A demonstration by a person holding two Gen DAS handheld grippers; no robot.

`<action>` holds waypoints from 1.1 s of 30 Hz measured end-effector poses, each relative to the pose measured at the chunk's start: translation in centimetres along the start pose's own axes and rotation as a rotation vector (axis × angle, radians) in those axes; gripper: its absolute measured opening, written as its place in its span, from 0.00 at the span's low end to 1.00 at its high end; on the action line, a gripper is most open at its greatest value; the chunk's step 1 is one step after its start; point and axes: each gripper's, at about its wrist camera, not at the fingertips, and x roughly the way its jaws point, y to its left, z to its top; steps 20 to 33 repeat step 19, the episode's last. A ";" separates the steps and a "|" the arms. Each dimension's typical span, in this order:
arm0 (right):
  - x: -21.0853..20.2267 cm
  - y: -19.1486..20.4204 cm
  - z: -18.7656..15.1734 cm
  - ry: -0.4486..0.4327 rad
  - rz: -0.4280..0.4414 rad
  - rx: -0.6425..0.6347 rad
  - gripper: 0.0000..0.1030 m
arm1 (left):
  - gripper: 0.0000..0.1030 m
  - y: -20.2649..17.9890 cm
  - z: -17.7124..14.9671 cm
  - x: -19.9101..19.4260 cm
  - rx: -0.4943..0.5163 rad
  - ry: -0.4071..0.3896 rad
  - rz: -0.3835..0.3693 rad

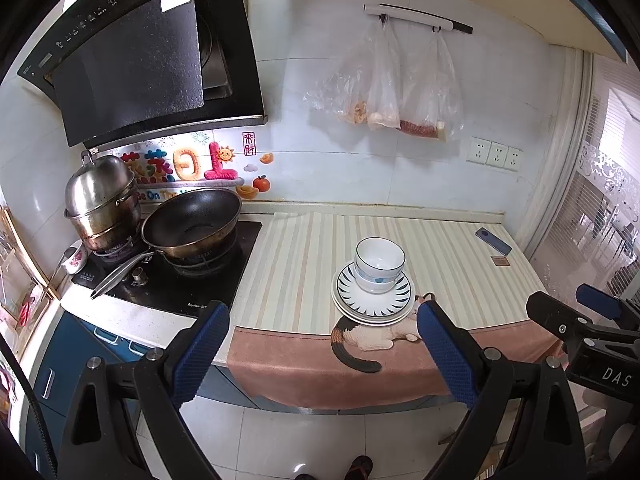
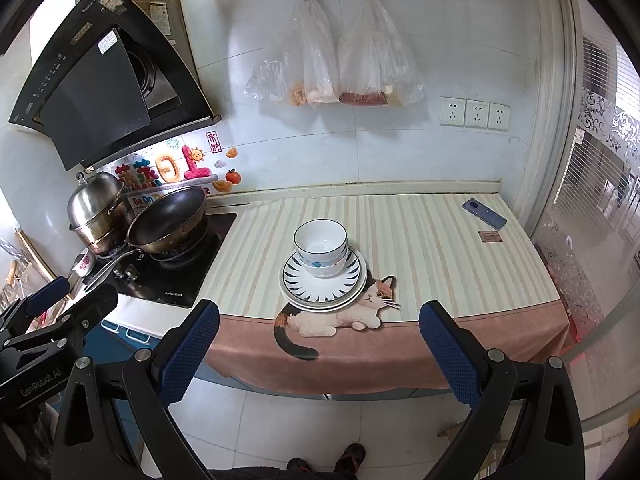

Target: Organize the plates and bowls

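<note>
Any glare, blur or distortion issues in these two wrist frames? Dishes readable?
Left wrist view: heavy fisheye bend, black corner vignette; window on the right blown out; bowls and plates sharp. Right wrist view: same bend, glare off the range hood, soft daylight with faint shadows; bowls clearly readable.

A striped cloth [image 2: 420, 240] with a cat picture [image 2: 348, 312] is covering the counter and hanging over its front edge. A phone [image 2: 484, 214] is lying near the back right corner, a small brown card [image 2: 489, 236] just beside it. At the left end, a wok [image 2: 168, 216] and steel steamer pot [image 2: 98, 210] are sitting on the stove [image 2: 176, 280]. 2 bunches of plastic bags [image 2: 336, 60] are hanging above 3 sockets [image 2: 474, 113].
</note>
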 end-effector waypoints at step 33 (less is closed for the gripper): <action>0.1 -0.9 -0.5 0.006 0.003 -0.007 0.99 | 0.93 0.1 -0.1 0.0 -0.008 -0.008 0.009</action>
